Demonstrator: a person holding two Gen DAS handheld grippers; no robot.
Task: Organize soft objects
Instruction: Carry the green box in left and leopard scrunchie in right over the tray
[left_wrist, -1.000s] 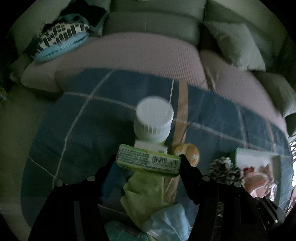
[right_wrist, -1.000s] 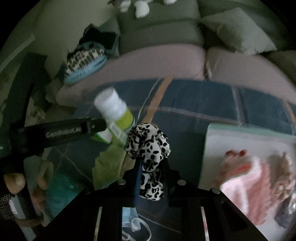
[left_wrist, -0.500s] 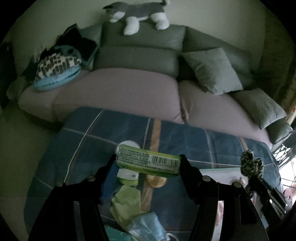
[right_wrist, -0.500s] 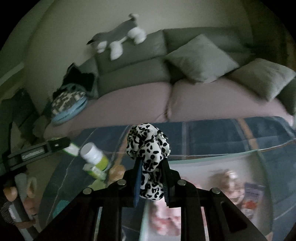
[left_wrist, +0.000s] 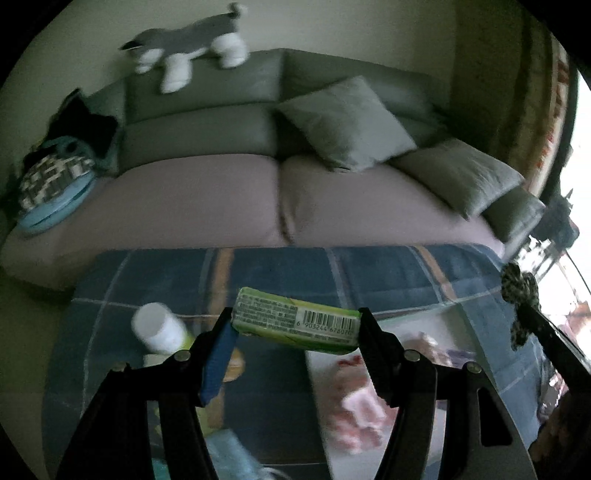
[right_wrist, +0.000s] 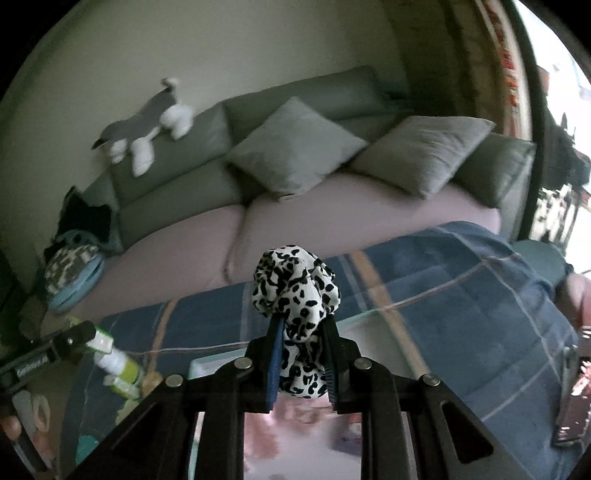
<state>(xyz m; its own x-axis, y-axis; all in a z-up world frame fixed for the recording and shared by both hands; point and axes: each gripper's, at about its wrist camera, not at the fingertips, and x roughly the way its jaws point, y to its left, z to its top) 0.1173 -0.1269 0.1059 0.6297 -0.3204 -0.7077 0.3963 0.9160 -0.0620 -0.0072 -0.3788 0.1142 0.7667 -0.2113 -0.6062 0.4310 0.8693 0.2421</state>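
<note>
A leopard-print scrunchie (right_wrist: 295, 295) sits pinched between the narrow-set jaws of the right gripper (right_wrist: 301, 354), bunched up above the fingertips with a tail of cloth hanging down between them. The left gripper (left_wrist: 295, 326) clamps a green packet (left_wrist: 295, 325) crosswise, one finger against each end, the barcode side facing the camera. Both are held in the air above a blue plaid blanket (left_wrist: 388, 273). Below and to the left of the left gripper a white-capped bottle (left_wrist: 159, 328) lies tilted on the blanket, with an orange thing just beside it, too blurred to name. Below and to the right of that gripper, and right under the right one, is a pale tray (right_wrist: 207, 365) holding pinkish soft items (left_wrist: 354, 410), smeared by motion. The right gripper with its scrunchie shows at the far right of the left wrist view. Beyond both grippers stands a sofa (left_wrist: 207, 206) with grey cushions (left_wrist: 343, 122), a plush dog (left_wrist: 184, 51) lying along the top of its back, and a patterned pillow (left_wrist: 51, 184) at its left end.
</note>
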